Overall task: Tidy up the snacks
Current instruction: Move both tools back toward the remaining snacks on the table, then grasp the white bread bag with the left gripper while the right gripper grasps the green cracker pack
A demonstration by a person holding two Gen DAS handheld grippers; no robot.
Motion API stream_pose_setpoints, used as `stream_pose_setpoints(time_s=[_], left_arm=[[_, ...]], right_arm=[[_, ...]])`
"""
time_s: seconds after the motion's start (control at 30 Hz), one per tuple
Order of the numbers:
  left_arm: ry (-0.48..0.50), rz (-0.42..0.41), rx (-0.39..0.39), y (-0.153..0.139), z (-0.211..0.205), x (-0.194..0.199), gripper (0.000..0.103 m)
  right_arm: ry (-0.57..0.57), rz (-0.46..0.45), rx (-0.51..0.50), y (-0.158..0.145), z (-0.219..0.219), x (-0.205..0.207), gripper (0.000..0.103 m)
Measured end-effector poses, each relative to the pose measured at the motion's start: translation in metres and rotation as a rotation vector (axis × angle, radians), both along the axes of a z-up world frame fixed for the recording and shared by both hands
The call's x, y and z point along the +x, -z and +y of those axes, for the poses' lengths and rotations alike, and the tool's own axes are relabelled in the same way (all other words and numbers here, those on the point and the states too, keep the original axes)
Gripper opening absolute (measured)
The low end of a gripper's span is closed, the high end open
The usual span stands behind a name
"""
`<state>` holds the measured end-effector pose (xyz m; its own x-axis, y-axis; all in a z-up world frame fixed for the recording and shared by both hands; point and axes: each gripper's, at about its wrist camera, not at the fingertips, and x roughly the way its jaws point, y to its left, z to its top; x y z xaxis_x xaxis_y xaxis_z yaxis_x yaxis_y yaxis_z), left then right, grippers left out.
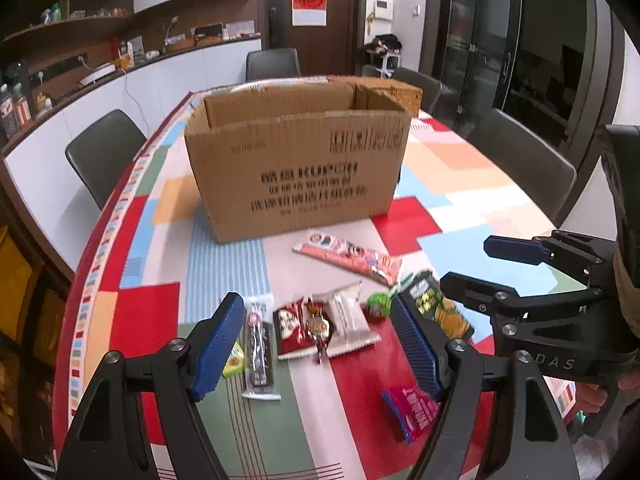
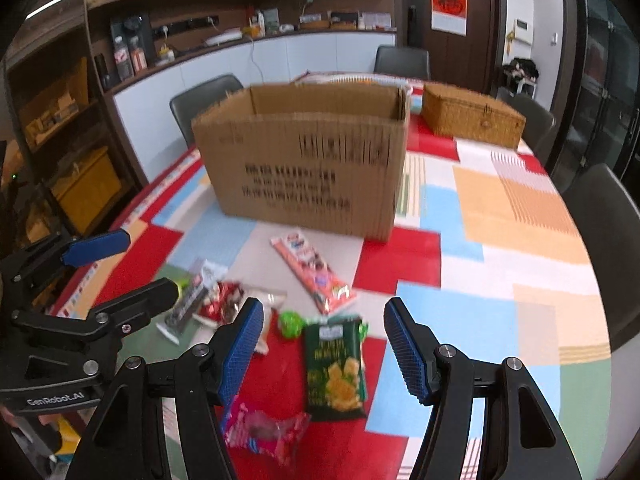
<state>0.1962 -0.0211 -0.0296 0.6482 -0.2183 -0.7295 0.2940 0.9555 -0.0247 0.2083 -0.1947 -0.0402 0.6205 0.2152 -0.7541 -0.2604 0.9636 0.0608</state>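
An open cardboard box stands on the patchwork tablecloth. Snacks lie in front of it: a long pink packet, a black stick packet, a red packet, a white packet, a green candy, a green chip bag and a magenta packet. My left gripper hovers open over the red and white packets. My right gripper hovers open above the green chip bag. Nothing is held.
A wicker basket sits behind the box at the far right. Grey chairs ring the table. A counter with bottles and shelves runs along the left wall. Each view shows the other gripper at its edge.
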Motion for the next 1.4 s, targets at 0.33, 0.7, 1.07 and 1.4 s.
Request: stream_pose_setpoints(time_s=[0.33,0.7,1.07,1.4], left_arm=[[0.026,0.120,-0.058,0.035,-0.002,0.012,0.068],[0.038,0.213,-0.092,0.063,-0.015,0.038,0.050],[0.032,0.238,-0.072,0.076,-0.026,0.056,0.040],[0.055,0.227,-0.037,0.077,-0.034,0.056,0.039]], right_arm=[[0.017,0.140,-0.027,0.047,-0.003,0.003,0.064],[0.027,0.184,-0.052,0.067,0.001,0.010,0.064],[0.040,0.205,-0.043,0.076,0.000,0.019,0.064],[0.048,0.228,-0.061,0.086,0.001,0.024,0.063]])
